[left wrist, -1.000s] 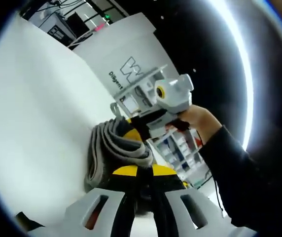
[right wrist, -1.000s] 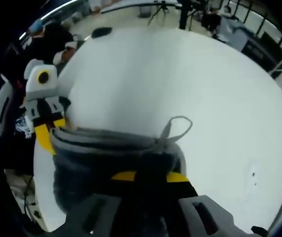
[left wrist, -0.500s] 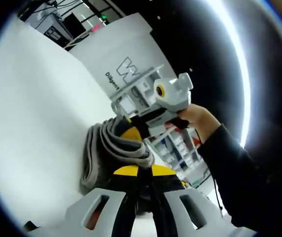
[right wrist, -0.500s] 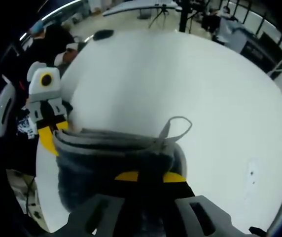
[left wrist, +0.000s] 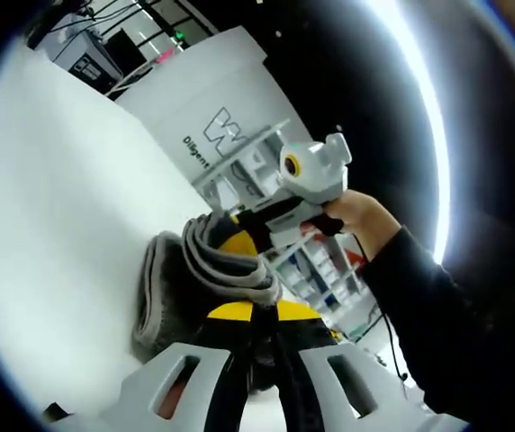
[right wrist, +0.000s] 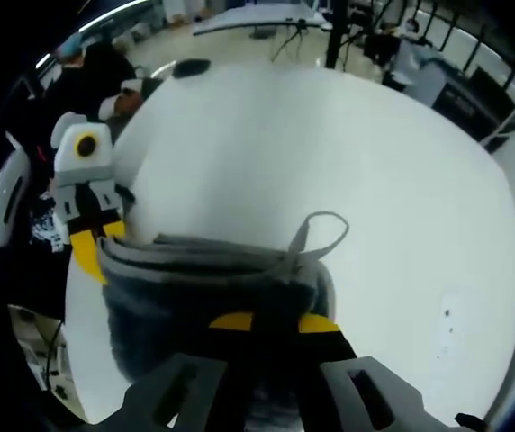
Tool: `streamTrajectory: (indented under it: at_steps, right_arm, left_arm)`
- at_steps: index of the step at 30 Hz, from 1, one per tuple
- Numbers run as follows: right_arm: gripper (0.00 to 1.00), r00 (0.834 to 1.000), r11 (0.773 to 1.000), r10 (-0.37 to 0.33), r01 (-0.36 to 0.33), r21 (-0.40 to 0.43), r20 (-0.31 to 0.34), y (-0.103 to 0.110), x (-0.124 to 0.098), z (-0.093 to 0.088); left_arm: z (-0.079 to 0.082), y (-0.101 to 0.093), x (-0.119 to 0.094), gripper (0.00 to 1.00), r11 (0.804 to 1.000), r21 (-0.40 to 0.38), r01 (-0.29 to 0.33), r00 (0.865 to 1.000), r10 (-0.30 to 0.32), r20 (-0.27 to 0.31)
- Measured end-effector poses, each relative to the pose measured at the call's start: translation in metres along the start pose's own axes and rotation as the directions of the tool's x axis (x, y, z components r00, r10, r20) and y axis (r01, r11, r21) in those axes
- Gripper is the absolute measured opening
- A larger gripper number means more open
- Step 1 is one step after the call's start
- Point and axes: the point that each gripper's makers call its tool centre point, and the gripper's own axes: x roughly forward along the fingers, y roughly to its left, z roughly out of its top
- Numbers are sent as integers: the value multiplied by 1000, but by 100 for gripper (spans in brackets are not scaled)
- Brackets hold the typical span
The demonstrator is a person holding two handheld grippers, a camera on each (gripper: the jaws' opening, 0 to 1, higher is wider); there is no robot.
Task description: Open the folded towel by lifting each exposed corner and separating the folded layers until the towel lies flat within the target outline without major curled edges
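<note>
Both grippers — left (left wrist: 256, 310) and right (right wrist: 271, 322) — are clamped on the grey towel (right wrist: 208, 270), raised off the white table (right wrist: 329, 153); layers bunched, unfolding barely begun.

On the white panel (left wrist: 199, 99) standing past the table edge, up around eleven o'clock in the left gripper view, a black angular logo sits above a word starting "Diligent"; its last letters run behind the right gripper (left wrist: 232, 236) and can't be read. The dark cabinet label at ten o'clock is too small to make out.
</note>
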Motion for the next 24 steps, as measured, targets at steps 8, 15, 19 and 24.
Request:
streamTrajectory:
  at_steps: [8, 15, 19, 24]
  right_arm:
    - [10, 999, 1000, -24, 25, -8, 37, 2, -15, 3]
    - [10, 998, 999, -37, 37, -2, 52, 3, -24, 4]
    - [10, 997, 999, -41, 42, -10, 60, -1, -28, 5]
    - [10, 997, 999, -48, 49, -15, 66, 2, -30, 3]
  left_arm:
    - [3, -7, 0, 3, 999, 36, 14, 1000, -14, -1]
    - [5, -17, 1, 3, 995, 94, 24, 1000, -25, 12]
    - [7, -21, 2, 3, 994, 106, 32, 999, -34, 14]
    - [5, -23, 3, 3, 993, 111, 35, 999, -37, 11]
